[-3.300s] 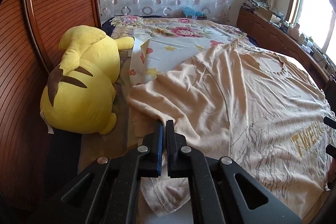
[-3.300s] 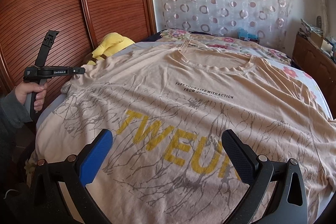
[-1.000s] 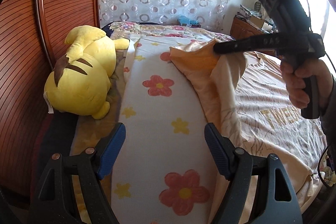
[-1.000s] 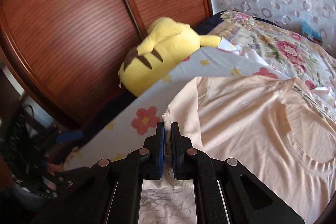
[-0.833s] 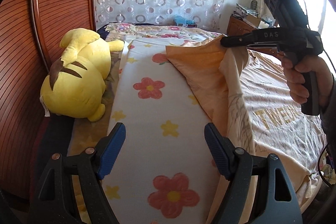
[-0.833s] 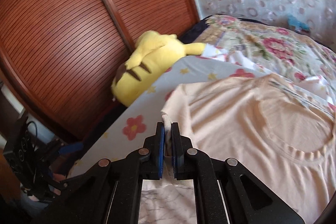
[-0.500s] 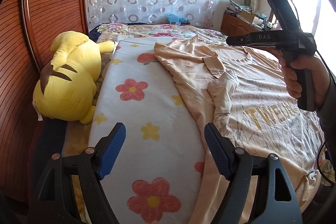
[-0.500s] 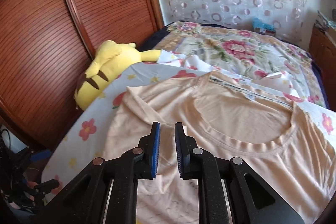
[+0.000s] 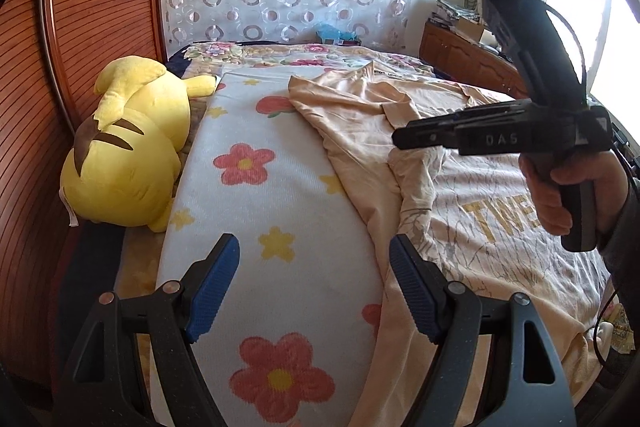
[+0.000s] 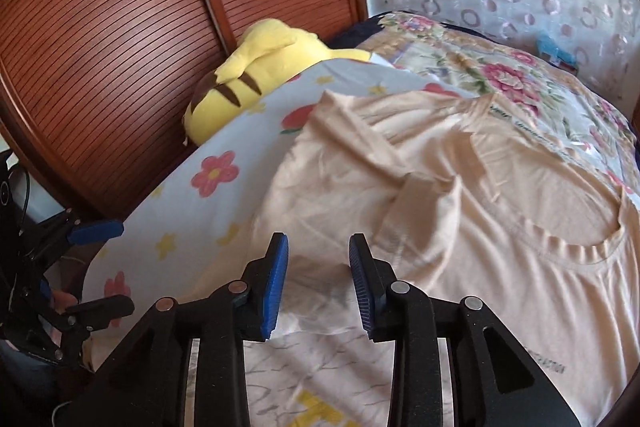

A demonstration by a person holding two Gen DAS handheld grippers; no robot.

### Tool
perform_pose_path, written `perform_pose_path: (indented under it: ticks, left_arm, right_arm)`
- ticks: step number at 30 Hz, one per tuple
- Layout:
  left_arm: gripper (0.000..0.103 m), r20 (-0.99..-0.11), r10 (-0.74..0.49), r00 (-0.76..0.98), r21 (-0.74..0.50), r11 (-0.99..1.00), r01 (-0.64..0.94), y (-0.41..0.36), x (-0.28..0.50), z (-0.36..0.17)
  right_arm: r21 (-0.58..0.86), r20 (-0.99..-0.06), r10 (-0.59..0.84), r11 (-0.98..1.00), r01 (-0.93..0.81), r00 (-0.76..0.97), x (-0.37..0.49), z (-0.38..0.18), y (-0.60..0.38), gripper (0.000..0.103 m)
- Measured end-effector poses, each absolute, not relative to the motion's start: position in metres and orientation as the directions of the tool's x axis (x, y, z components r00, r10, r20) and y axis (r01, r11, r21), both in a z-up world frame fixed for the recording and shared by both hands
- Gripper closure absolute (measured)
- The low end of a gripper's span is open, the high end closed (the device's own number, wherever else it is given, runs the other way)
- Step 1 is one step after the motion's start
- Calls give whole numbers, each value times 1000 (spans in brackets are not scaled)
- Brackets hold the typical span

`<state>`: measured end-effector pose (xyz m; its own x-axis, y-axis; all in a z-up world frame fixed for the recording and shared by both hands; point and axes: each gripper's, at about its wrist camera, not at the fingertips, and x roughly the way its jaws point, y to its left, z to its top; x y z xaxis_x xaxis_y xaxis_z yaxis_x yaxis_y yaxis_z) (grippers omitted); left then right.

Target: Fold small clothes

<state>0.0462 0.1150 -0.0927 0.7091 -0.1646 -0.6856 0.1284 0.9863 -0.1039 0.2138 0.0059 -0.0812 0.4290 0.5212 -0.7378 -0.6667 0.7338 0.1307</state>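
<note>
- Right gripper (image 10: 318,281) hangs over our peach T-shirt (image 10: 460,211), its jaws just parted and empty, because we let the folded side drop
- Left gripper (image 9: 314,287) waits spread above the floral sheet (image 9: 256,195), free for the hem

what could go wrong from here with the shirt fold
1. The folded-over side of the peach t-shirt lies bunched and wrinkled near the sleeve, so the next fold may lock in creases.
2. The right tool, jaws just opened with nothing between them, hovers close above the cloth and could snag it.
3. The yellow plush toy crowds the bed's edge.
</note>
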Motion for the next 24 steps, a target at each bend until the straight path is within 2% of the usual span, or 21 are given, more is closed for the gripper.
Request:
perform_pose_path:
  ticks: [6,7,8,11,19,22,24]
  left_arm:
    - [25,-687,-169,706,-109,986,129,115,45,-95]
    - [25,-688,-169,706,-110,985,129,115,45,-96]
    - [25,-689,-170,705,-111,985,129,114,45,-96]
    - [25,-687,-171,707,-111,985,130,114,45,-96]
    - [25,-677,-177,715,-117,984,133,111,45,-92]
    - [25,-677,-182,713,-115,983,142,105,47,-91]
    - [25,-677,-186,712,-114,982,148,102,48,-91]
  right_arm:
    - [102,-792,479,715,-692,378,234,-86,8,72]
    - [98,-791,484,704,-703,374,232,-86,8,85]
    - [100,-792,492,689,-718,361,228,-85,7,94]
    - [64,-766,505,675,-735,397,209,-70,-3,96]
    - [106,-710,562,680,-725,424,169,-60,-54,96]
    - [75,-726,526,701,-709,443,160,-68,-65,84]
    - [73,-735,507,719,-691,450,159,-72,-71,80]
